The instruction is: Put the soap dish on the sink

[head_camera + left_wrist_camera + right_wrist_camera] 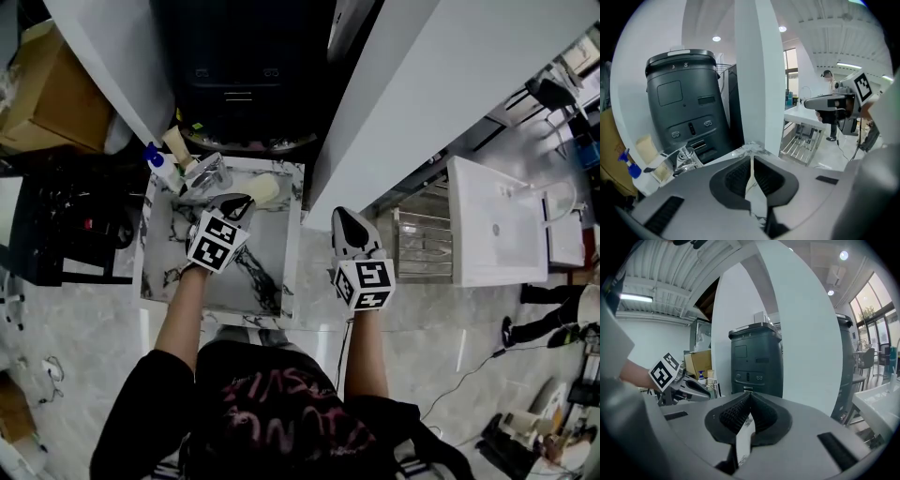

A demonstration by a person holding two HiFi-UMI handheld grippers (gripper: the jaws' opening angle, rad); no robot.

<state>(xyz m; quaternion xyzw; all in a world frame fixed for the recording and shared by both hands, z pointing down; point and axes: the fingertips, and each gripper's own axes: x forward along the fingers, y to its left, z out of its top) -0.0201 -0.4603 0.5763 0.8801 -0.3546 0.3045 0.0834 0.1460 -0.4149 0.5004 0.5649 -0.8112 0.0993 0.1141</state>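
Both tools were empty. The left tool [752,158] had its jaws closed to a thin slit with only marble showing through, and the right tool [749,396] was the same, pads together on nothing. The left one hung over the marble-pattern sink [274,251], just in front of the tap [204,176]. The right one was off to the side, over the floor past the sink's right edge. The soap dish [262,190], or what I took for it, was the cream rounded piece on the back edge of the sink, just right of the tap. I couldn't make out its shape well enough to be sure. If that was it, it already sat on the sink and neither tool was touching it. A blue-capped spray bottle [157,164] stood at the back left corner, on the other side of the tap.

On handling, my guess was a small, light, rigid piece with a smooth finish, so probably slippery and worse if wet, and it could chip against the marble if it's ceramic. I'd take it across the short width at the rim with the jaws square to the edge, using moderate squeeze. I'd come in from the right so the tap stayed clear, and set it down flat rather than drop it.
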